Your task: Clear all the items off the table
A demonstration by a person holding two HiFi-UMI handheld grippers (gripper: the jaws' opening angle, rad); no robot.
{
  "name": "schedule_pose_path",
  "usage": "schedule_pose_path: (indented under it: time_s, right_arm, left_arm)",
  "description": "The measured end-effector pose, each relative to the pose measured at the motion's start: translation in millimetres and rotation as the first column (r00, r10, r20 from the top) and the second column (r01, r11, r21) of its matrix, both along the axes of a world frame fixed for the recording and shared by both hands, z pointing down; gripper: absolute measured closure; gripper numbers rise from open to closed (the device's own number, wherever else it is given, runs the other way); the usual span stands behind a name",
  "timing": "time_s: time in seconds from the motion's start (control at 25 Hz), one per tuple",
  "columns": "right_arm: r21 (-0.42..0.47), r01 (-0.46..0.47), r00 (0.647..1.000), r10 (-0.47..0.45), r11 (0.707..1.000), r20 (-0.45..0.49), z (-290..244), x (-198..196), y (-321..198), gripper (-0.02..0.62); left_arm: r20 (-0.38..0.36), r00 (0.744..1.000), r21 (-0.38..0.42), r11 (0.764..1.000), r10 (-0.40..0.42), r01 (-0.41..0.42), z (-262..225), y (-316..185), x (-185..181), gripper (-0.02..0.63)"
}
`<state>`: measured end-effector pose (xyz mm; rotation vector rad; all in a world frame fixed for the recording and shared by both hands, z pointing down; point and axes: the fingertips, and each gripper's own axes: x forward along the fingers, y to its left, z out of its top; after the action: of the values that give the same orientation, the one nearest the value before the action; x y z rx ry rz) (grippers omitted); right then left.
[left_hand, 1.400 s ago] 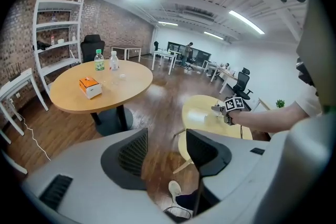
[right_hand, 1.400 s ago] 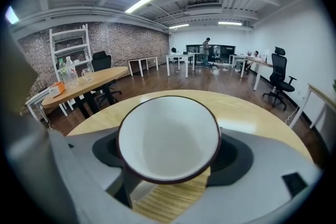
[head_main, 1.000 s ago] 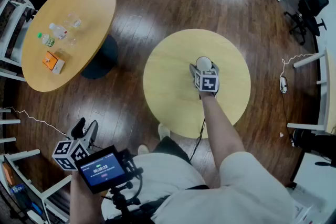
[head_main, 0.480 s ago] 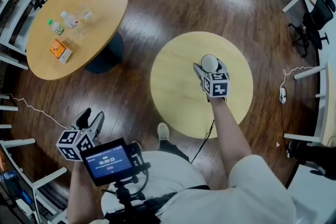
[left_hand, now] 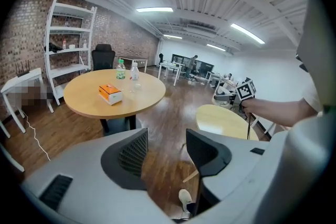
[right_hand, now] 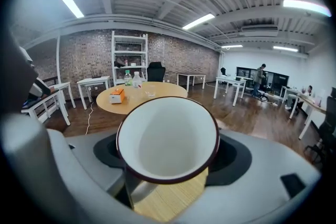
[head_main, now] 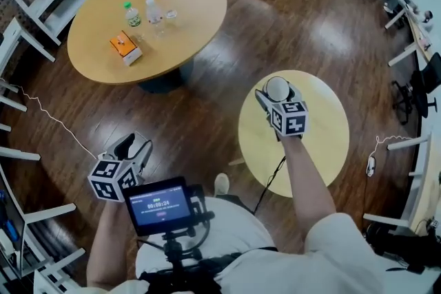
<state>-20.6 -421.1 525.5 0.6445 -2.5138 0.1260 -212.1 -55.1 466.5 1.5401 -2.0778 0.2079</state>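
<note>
**Right claw (right_hand: pixel 168 152) clenched on white mug (right_hand: pixel 167 136); left claw (left_hand: pixel 167 150) released, nothing between its jaws.**
The mug sits between the right claw's jaws, mouth tipped back toward the claw, dark rim showing. It is over the small round worktop (head_main: pixel 324 141); whether it touches cannot be told. Judged rigid, light while empty and smooth-walled, so liable to slip; the rim would likely chip if dropped. The soundest hold is across the body below the rim; the handle is not clearly made out. Well beyond the claw, the large round worktop (head_main: pixel 89 38) carries an orange box (head_main: pixel 125 48), a green-capped bottle (head_main: pixel 129 14), a clear bottle (head_main: pixel 154 10) and a glass (head_main: pixel 170 14), the glass judged fragile.
</note>
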Motion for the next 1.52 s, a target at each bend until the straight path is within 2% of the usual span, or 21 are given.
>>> schedule_pose_path:
  time_s: [0.16, 0.4, 0.64, 0.88, 1.08, 1.28, 1.52]
  right_arm:
    - [0.009, 0.059, 0.998, -0.059, 0.998, -0.003, -18.6, -76.1, 44.4, 0.176]
    - [-0.022, 0.092, 0.996, -0.092, 0.996, 0.0, -22.5, -165.2, 86.0, 0.176]
    - [-0.066, 0.134, 0.99, -0.138, 0.989, -0.044, -4.8, -250.3, 104.6, 0.176]
    - [-0.071, 0.213, 0.973, -0.218, 0.975, -0.078, 13.0, -338.6, 78.6, 0.176]
    - [-0.072, 0.242, 0.961, -0.249, 0.968, -0.121, 39.4, -399.9, 29.5, 0.176]
    - [-0.115, 0.266, 0.948, -0.281, 0.957, -0.146, 78.2, -449.8, -14.3, 0.176]
    - [-0.092, 0.335, 0.924, -0.346, 0.938, -0.163, 108.6, -492.7, -46.7, 0.175]
  left_arm:
    - [-0.005, 1.0, 0.015, 1.0, -0.027, 0.027, 0.8, 51.9, -50.0, 0.37]
    - [0.005, 0.999, 0.018, 0.998, -0.052, 0.052, -2.0, 115.7, -117.9, 0.37]
    - [-0.015, 0.995, 0.013, 0.995, -0.095, 0.095, 6.5, 148.5, -166.6, 0.37]
    - [-0.038, 0.987, -0.003, 0.987, -0.158, 0.158, 20.4, 136.9, -216.4, 0.37]
    - [-0.059, 0.981, -0.024, 0.982, -0.186, 0.185, 21.6, 99.4, -249.3, 0.37]
    - [-0.112, 0.966, -0.009, 0.972, -0.234, 0.234, 20.1, 56.3, -282.2, 0.371]
    - [-0.122, 0.964, -0.076, 0.97, -0.237, 0.229, 41.2, 20.4, -296.3, 0.37]
